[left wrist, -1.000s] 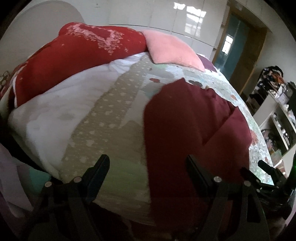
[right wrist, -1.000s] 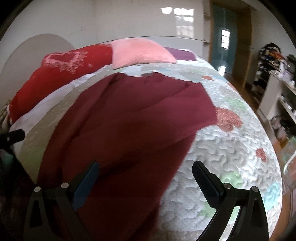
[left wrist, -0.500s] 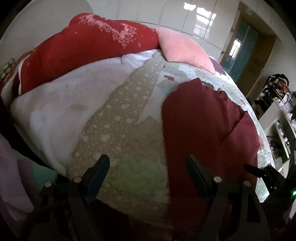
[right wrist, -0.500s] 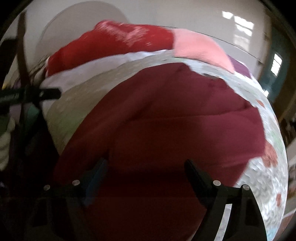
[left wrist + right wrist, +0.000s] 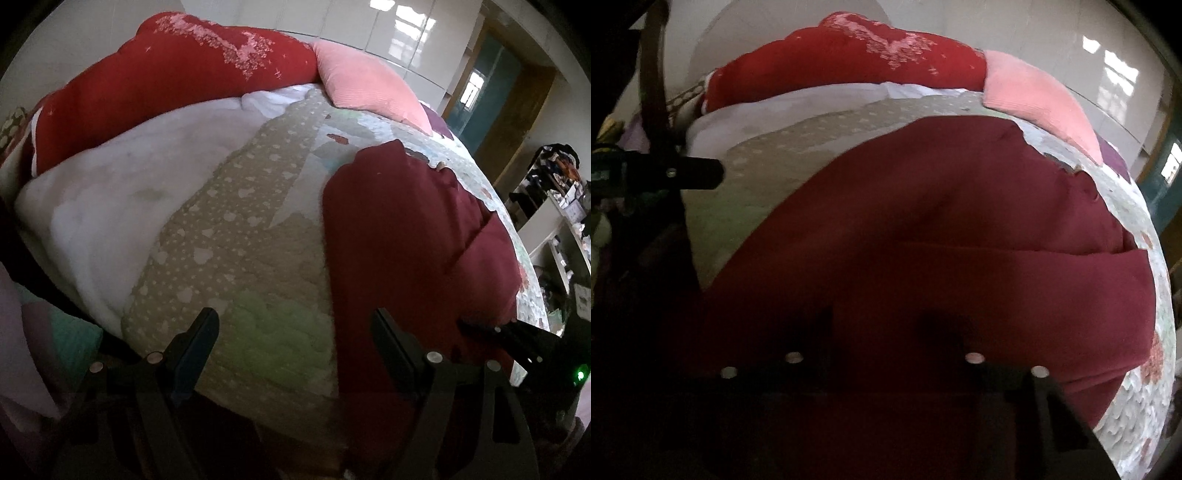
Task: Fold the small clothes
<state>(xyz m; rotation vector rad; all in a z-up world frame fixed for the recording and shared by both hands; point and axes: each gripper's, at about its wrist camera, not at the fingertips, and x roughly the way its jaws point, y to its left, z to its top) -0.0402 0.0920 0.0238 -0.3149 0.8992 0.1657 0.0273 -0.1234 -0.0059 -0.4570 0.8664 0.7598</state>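
A dark red garment (image 5: 413, 236) lies spread on the quilted bed, with a fold across it (image 5: 960, 229). My left gripper (image 5: 295, 343) is open and empty, low over the quilt's near edge; its right finger is at the garment's left edge. My right gripper (image 5: 882, 332) is pressed low onto the garment's near part. Its fingers are dark and blurred against the cloth, closer together than before; I cannot make out whether they pinch the fabric. The right gripper also shows at the lower right of the left wrist view (image 5: 517, 339).
A patchwork quilt (image 5: 236, 236) covers the bed. A red blanket (image 5: 170, 74) and a pink pillow (image 5: 369, 88) lie at the head. A white duvet (image 5: 110, 192) is on the left. Shelves (image 5: 565, 229) and a doorway (image 5: 487, 85) stand to the right.
My right gripper moved left and down onto the garment, and its fingers drew closer together. My left gripper shifted slightly left and stayed open.
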